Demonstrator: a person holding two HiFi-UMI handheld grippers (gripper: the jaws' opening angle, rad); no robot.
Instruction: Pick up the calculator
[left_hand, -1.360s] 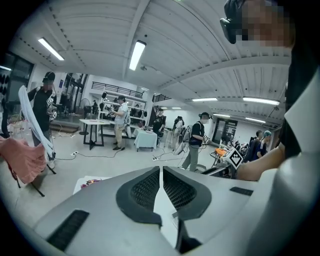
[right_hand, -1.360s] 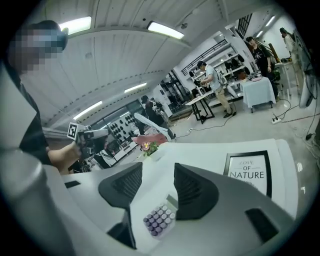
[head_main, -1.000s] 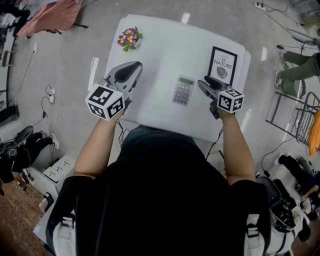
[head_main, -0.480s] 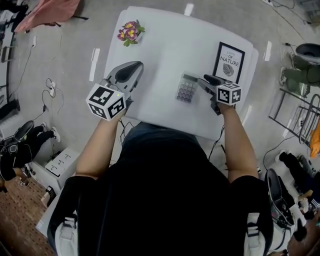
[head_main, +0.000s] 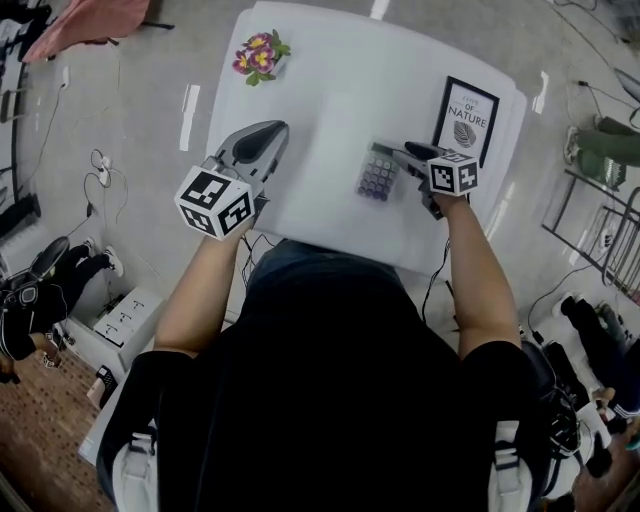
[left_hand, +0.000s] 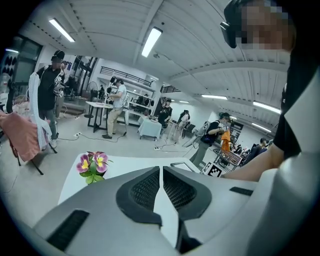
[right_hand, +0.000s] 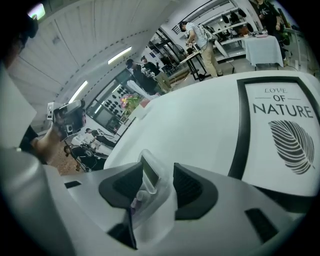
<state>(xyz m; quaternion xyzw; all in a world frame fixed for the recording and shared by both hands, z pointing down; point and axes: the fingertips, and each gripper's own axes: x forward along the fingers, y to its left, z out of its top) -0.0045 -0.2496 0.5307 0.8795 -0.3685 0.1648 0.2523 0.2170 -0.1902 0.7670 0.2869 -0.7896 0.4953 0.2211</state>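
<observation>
A small grey calculator (head_main: 377, 174) with purple keys lies flat on the white table (head_main: 330, 90), right of the middle. My right gripper (head_main: 408, 154) hangs at the calculator's right edge with its jaws open. In the right gripper view the calculator (right_hand: 148, 176) shows in the gap between the jaws of the right gripper (right_hand: 159, 172), and the pads do not press on it. Over the table's near left part my left gripper (head_main: 267, 136) is shut on nothing. The left gripper view shows the left gripper (left_hand: 161, 172) with its two pads together.
A black-framed leaf print (head_main: 468, 118) lies just right of the calculator and fills the right side of the right gripper view as the leaf print (right_hand: 280, 125). A small pot of purple flowers (head_main: 257, 55) stands at the far left corner. People and tables fill the room behind.
My right gripper has sunk and closed in on the calculator, which now lies at its tips. The left gripper has dropped a little and stays shut.
</observation>
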